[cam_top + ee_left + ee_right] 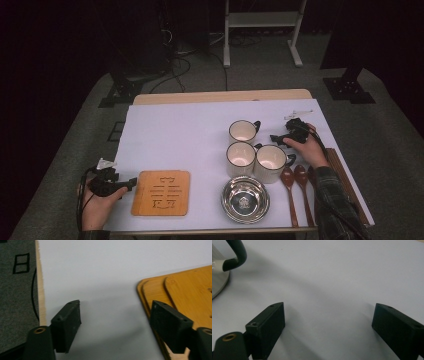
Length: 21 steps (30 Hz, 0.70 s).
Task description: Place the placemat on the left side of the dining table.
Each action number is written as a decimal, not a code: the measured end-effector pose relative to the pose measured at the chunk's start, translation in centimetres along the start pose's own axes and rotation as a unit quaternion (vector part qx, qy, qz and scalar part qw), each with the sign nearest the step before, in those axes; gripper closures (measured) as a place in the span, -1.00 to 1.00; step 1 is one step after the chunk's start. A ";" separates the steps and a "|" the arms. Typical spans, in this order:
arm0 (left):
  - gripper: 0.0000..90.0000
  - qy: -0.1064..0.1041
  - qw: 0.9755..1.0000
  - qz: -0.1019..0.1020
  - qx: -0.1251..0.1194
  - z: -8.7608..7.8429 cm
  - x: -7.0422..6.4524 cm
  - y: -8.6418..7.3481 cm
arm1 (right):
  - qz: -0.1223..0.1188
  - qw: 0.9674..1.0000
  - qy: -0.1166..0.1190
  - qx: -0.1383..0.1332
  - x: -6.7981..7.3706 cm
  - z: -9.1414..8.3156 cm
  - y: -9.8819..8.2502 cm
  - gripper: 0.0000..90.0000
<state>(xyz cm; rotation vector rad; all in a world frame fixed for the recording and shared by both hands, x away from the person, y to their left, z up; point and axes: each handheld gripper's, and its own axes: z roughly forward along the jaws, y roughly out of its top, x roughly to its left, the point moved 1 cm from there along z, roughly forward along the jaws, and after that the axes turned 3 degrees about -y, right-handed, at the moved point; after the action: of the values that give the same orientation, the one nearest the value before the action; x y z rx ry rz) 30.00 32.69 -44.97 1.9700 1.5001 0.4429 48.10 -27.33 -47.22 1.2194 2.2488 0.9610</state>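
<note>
My left gripper (131,182) lies at the table's front left, held by a hand, and points right at a square wooden trivet (161,192) with a carved sign. In the left gripper view it (115,303) stands open with bare white cover between the jaws, and one jaw overlaps the trivet's (180,287) near corner. My right gripper (276,139) rests at the right, behind a white mug (270,160). In the right gripper view it (329,306) is open and holds nothing, with a mug's dark handle (237,255) at the upper left.
Two more white mugs (243,132) (241,155) stand beside the first. In front of them sit a steel bowl (245,198) and wooden spoons (288,180). Dark chopsticks (345,172) lie along the right edge. The white cover (190,130) ends at the table's left edge (40,290).
</note>
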 end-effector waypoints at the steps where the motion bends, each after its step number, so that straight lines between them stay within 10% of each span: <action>1: -0.52 0.000 1.000 0.000 0.000 0.0 0.0 0.0 | 0.000 1.000 0.000 0.000 0.0 0.0 0.0 -0.78; 10: -0.64 0.013 1.000 -0.008 -0.016 0.1 1.1 -0.4 | 0.000 1.000 0.000 0.000 0.0 0.0 0.0 -0.78; 21: -0.72 0.033 0.998 0.038 -0.026 0.7 1.4 -0.7 | 0.000 1.000 0.000 0.000 0.0 0.0 0.0 -0.78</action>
<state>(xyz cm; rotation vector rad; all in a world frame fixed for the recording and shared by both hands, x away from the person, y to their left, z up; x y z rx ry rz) 30.32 33.90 -46.05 1.9951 1.4419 0.5784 48.11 -27.34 -47.22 1.2198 2.2494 0.9614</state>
